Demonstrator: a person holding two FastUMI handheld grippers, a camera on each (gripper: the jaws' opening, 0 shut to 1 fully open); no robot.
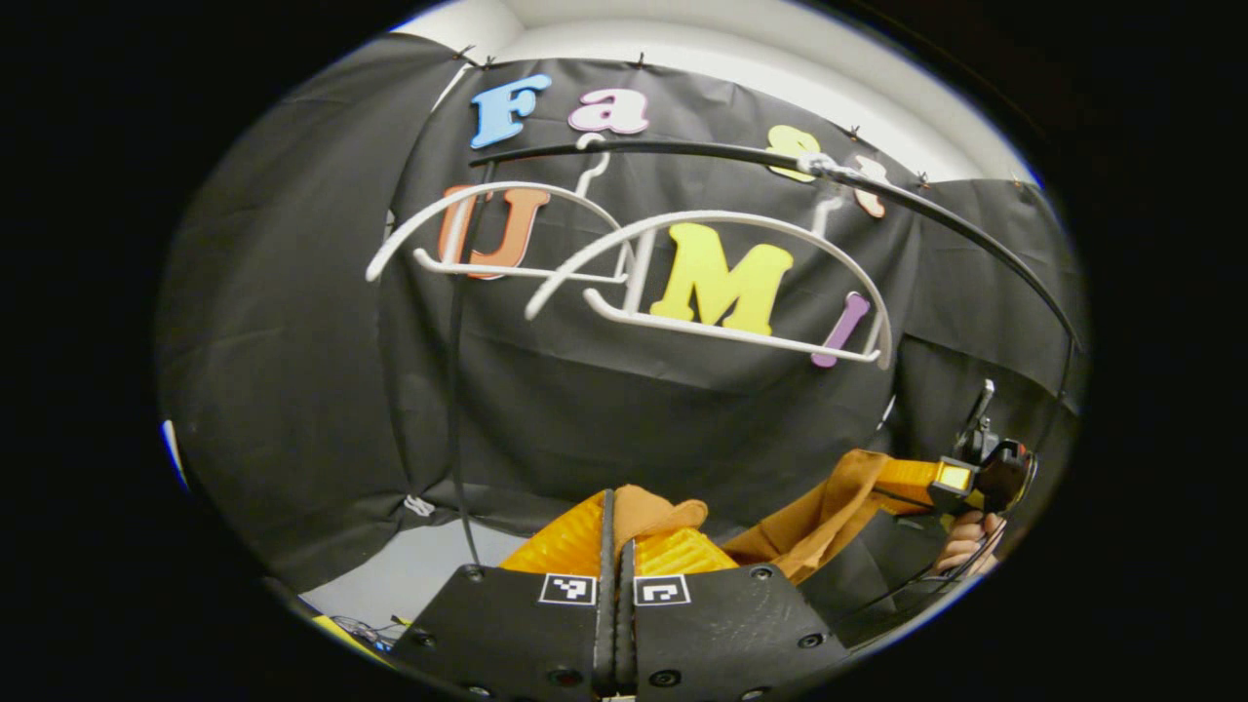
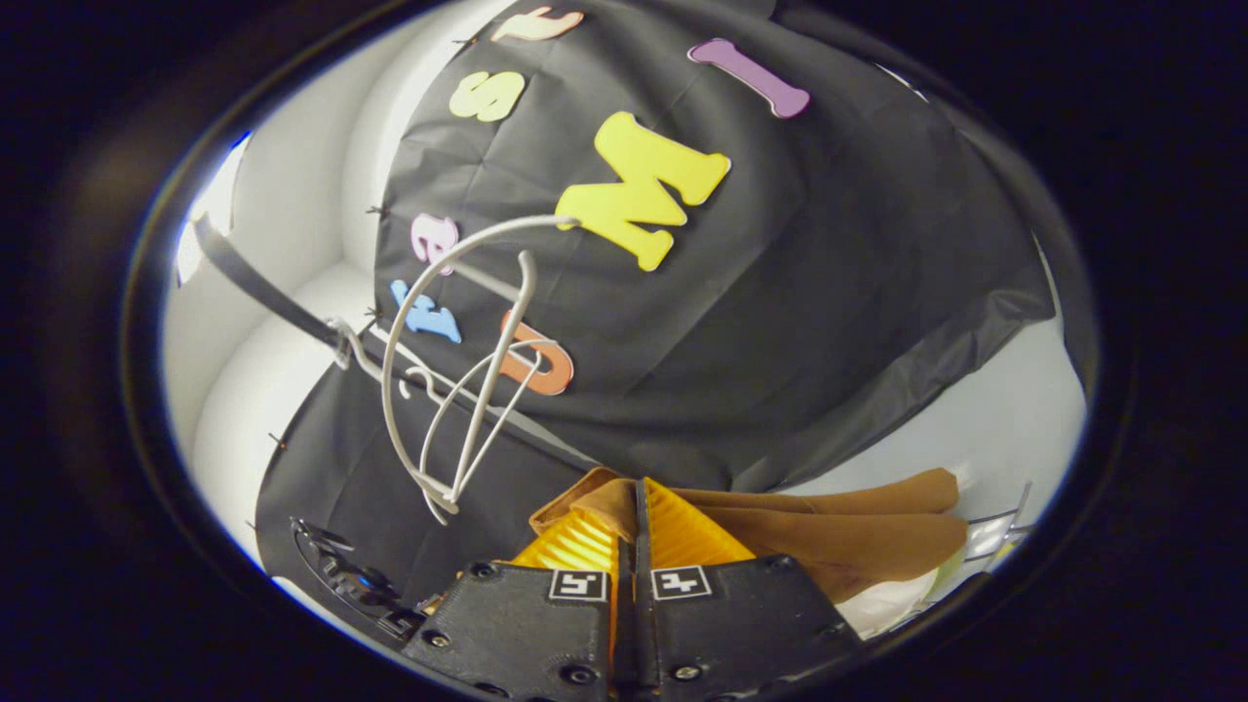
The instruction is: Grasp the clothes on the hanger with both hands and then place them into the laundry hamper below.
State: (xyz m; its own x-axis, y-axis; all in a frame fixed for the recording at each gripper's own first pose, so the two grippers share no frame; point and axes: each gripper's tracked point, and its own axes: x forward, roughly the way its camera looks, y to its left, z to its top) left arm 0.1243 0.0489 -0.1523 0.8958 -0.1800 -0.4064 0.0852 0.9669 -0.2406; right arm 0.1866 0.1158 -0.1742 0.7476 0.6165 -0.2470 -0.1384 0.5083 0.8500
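Observation:
A brown garment (image 1: 814, 522) stretches between my two grippers, clear of the hangers. My left gripper (image 1: 617, 531) is shut on one end of it, a fold of brown cloth poking up between the fingers. In the left gripper view the right gripper (image 1: 960, 478) holds the other end at the far right, with a hand (image 1: 965, 546) under it. In the right gripper view my right gripper (image 2: 634, 526) is shut on the brown garment (image 2: 848, 541), which trails off to the right. Two bare white hangers (image 1: 712, 278) hang from a black rail (image 1: 780, 161) above.
The white hangers (image 2: 458, 390) and the rail (image 2: 263, 288) sit left of the right gripper in its own view. White booth floor (image 1: 419, 565) shows below the cloth wall. A wire rim (image 2: 1004, 531) shows at the far right beside the garment.

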